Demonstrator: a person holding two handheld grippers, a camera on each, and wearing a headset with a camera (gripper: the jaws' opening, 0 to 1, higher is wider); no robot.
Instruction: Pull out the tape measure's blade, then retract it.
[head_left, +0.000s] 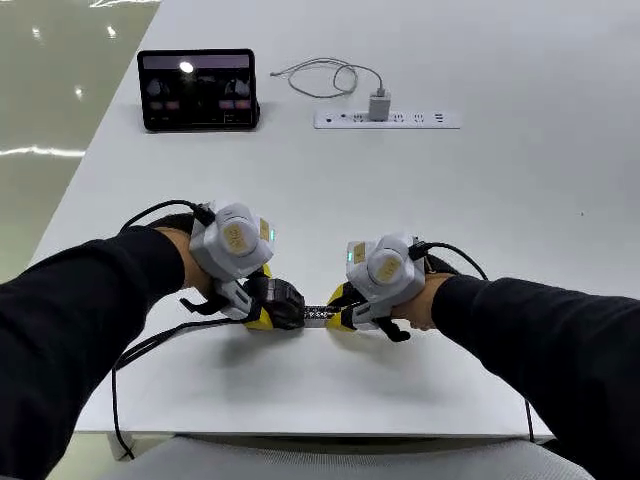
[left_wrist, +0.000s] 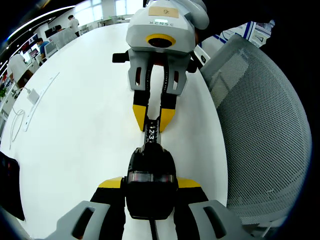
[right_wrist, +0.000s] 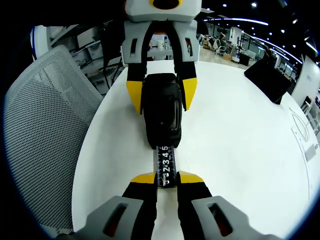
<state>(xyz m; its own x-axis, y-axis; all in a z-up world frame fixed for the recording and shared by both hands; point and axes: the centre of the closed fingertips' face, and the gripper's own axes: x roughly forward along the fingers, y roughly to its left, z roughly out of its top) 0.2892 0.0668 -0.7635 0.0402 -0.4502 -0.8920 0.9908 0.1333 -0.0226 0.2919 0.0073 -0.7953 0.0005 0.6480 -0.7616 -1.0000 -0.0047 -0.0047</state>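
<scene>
Near table (head_left: 330, 390) edge: left gripper (head_left: 265, 298) clamped on tape measure (right_wrist: 162, 107) case, right gripper (right_wrist: 165, 178) pinching blade (right_wrist: 165, 159) tip just beside it. Only a short stretch out, so the pull looks barely started; rest of pull and retract left. Tablet (head_left: 197, 88) far back.

sleeves (head_left: 90, 300): black, long, on both arms, nothing fancy
left hand-held gripper (head_left: 263, 297): light grey shell, round yellow patch on it, yellow-tipped black jaws, tiny green light
right hand-held gripper (head_left: 336, 310): same deal
cables (head_left: 150, 345): thin, black, one trailing off each
</scene>
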